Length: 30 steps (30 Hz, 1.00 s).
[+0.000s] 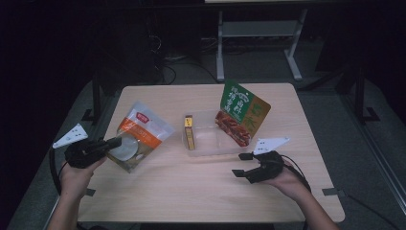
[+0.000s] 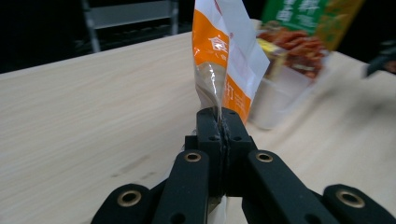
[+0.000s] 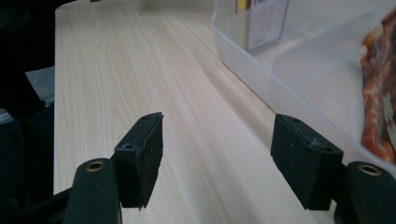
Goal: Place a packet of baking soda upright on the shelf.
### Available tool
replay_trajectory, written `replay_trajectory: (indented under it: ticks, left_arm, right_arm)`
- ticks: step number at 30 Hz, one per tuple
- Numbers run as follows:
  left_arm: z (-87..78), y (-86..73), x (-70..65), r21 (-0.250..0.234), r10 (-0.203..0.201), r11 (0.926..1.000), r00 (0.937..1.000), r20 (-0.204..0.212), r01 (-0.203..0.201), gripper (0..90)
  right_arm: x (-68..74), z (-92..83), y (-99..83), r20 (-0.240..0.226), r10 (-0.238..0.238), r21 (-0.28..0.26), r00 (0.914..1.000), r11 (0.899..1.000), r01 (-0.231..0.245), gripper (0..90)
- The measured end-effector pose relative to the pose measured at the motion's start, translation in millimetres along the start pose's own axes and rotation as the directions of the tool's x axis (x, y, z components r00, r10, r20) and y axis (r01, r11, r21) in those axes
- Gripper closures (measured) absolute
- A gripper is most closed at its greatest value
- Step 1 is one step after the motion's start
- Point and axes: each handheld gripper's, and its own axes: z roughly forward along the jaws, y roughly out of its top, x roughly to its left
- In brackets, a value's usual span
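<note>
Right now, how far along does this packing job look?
Partly done, it seems. The green packet and the yellow box already sit in the clear tray. The left gripper has its jaws clamped on the orange bag, not yet in the tray. The right gripper waits open.

The high view looks forward and down from above the person's side, taking in the whole bench (image 1: pixel 201 191) from some way off. The left gripper view sits close behind the left claw (image 2: pixel 220 126) and faces across the bench toward the clear tray (image 2: pixel 275 100), which the high view shares. The right gripper view rides low over the bench behind the right claw (image 3: pixel 219 149), facing along the same tray's wall (image 3: pixel 252 65).
</note>
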Motion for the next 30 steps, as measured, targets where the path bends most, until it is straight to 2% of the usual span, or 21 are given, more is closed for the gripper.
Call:
replay_trajectory:
  ticks: [1, 2, 3, 5, 7, 9, 10, 13, 19, 21, 22, 23, 24, 25, 27, 29, 30]
  left_arm:
    - [0.0, 0.0, 0.0, 0.0, 0.0, 1.0, 1.0, 0.0, 0.0, 88.6]
    - [-0.3, 2.0, -9.3, -0.006, 0.013, 0.9999, 0.9995, 0.028, -0.012, 88.6]
    - [-0.3, 2.0, -9.3, -0.006, 0.013, 0.9999, 0.9995, 0.028, -0.012, 88.6]
    - [0.3, 6.3, -22.2, -0.015, 0.033, 0.9994, 0.9972, 0.067, -0.032, 88.6]
    - [1.2, 7.8, -26.5, -0.018, 0.037, 0.9992, 0.9963, 0.077, -0.036, 88.6]
    - [7.4, 12.2, -38.7, -0.029, 0.048, 0.9986, 0.9914, 0.122, -0.045, 88.6]
    - [9.3, 13.2, -41.9, -0.035, 0.051, 0.9983, 0.9902, 0.13, -0.047, 88.7]
    - [18.8, 17.1, -51.2, -0.048, 0.053, 0.9978, 0.9811, 0.186, -0.044, 88.7]
    - [41.2, 26.6, -74.3, -0.063, 0.069, 0.9966, 0.957, 0.282, -0.053, 88.7]
    - [43.9, 27.5, -77.0, -0.065, 0.071, 0.9964, 0.9551, 0.288, -0.054, 88.7]
    - [52.1, 29.9, -83.6, -0.069, 0.071, 0.9962, 0.9474, 0.312, -0.052, 88.7]
    - [52.1, 29.9, -83.6, -0.069, 0.071, 0.9962, 0.9474, 0.312, -0.052, 88.7]
    - [58.1, 31.6, -88.8, -0.073, 0.068, 0.9962, 0.9423, 0.328, -0.047, 88.7]
    - [58.1, 31.6, -88.8, -0.073, 0.068, 0.9962, 0.9423, 0.328, -0.047, 88.7]
    - [67.0, 34.8, -95.9, -0.077, 0.083, 0.9953, 0.9319, 0.353, -0.059, 88.7]
    - [68.7, 35.4, -97.4, -0.081, 0.086, 0.9949, 0.9302, 0.357, -0.061, 88.7]
    - [72.6, 36.7, -100.4, -0.083, 0.086, 0.9947, 0.9253, 0.369, -0.059, 88.7]
  right_arm:
    - [0.0, 0.0, 0.0, 0.0, 0.0, 0.0, 1.0, 1.0, 0.0, 33.9]
    - [1.1, 3.2, 5.5, -0.011, -0.008, -0.005, 0.9999, 1.0, 0.008, 33.5]
    - [1.3, 4.9, 7.6, -0.015, -0.017, -0.013, 0.9997, 1.0, 0.017, 33.6]
    - [1.9, 8.6, 10.8, -0.033, -0.014, -0.021, 0.9994, 1.0, 0.013, 33.3]
    - [4.1, 11.4, 13.5, -0.041, -0.017, -0.015, 0.999, 1.0, 0.017, 33.2]
    - [5.1, 14.2, 16.1, -0.058, -0.027, -0.032, 0.9979, 0.999, 0.025, 33.2]
    - [6.1, 15.8, 17.9, -0.071, -0.024, -0.038, 0.9972, 0.999, 0.022, 33.2]
    - [8.7, 21.4, 22.5, -0.09, -0.033, -0.052, 0.9954, 0.998, 0.029, 33.2]
    - [11.9, 35.0, 33.2, -0.131, -0.046, -0.088, 0.9903, 0.996, 0.034, 34.1]
    - [13.4, 37.7, 36.6, -0.148, -0.055, -0.102, 0.9875, 0.994, 0.04, 34.6]
    - [14.9, 39.1, 38.7, -0.153, -0.06, -0.116, 0.9864, 0.992, 0.042, 35.7]
    - [15.5, 40.1, 40.0, -0.163, -0.066, -0.128, 0.9845, 0.991, 0.045, 36.5]
    - [16.2, 41.0, 40.9, -0.169, -0.065, -0.139, 0.9835, 0.989, 0.041, 36.5]
    - [16.9, 41.8, 41.7, -0.172, -0.068, -0.15, 0.9828, 0.988, 0.042, 37.3]
    - [18.2, 42.0, 42.6, -0.179, -0.075, -0.163, 0.981, 0.986, 0.045, 39.7]
    - [18.5, 41.6, 42.9, -0.181, -0.082, -0.178, 0.98, 0.983, 0.05, 40.9]
    - [18.9, 39.4, 43.2, -0.199, -0.08, -0.197, 0.9768, 0.98, 0.04, 45.1]
